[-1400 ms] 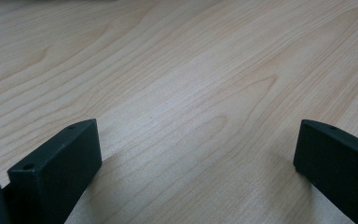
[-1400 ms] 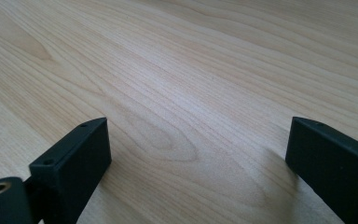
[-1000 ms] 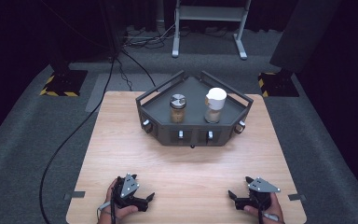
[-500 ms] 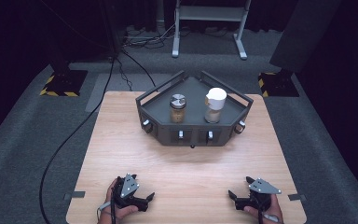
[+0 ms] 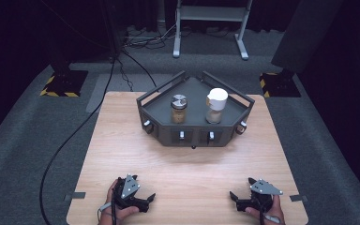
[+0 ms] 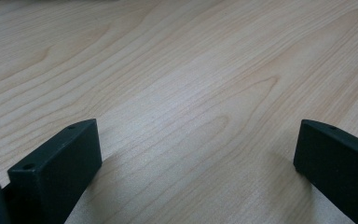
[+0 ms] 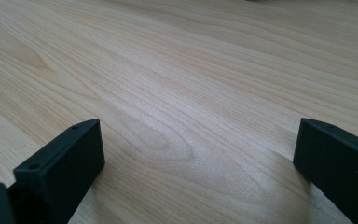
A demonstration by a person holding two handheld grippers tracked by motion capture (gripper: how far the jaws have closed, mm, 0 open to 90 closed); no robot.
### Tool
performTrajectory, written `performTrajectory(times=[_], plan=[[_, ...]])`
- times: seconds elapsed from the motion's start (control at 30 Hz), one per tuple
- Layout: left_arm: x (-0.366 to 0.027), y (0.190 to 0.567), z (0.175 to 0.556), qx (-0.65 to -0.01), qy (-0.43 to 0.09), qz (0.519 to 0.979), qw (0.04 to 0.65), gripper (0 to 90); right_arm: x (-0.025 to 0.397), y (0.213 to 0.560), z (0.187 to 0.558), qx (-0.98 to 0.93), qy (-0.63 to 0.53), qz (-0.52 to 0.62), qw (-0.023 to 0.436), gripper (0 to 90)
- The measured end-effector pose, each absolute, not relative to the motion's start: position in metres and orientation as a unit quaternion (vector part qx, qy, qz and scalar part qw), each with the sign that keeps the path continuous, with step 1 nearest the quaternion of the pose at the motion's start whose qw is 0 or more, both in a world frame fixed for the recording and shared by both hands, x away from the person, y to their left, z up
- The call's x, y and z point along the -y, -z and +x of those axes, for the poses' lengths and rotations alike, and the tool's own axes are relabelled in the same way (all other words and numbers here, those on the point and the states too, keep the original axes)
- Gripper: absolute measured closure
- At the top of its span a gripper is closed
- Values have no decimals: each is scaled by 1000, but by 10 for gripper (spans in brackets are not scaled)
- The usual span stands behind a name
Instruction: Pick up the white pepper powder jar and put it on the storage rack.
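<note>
A dark grey angular tray stands at the far middle of the wooden table. In it stand two jars: one with a silver lid on the left and one with a white lid on the right. My left gripper rests at the table's near left edge, held by a hand, open with nothing between its jaws. My right gripper rests at the near right edge, also open and empty. In each gripper view the two black jaws stand wide apart over bare wood.
A black cable trails across the grey floor left of the table. Yellow-black striped stand bases sit on the floor behind the table's corners. A metal frame stands farther back. Tape marks sit at the table's near edges.
</note>
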State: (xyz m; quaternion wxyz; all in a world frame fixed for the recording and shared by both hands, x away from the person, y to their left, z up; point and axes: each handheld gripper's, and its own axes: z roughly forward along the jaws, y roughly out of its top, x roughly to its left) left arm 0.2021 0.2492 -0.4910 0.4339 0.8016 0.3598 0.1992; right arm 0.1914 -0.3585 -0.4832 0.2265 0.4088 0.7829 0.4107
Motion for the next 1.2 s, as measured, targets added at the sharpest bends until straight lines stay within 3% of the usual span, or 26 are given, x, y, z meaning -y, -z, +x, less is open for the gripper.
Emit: performTrajectory(times=[1.2], plan=[[-249,491,202,-360,-200,801,434,8,359,482,193,-786,-409,406,224,2]])
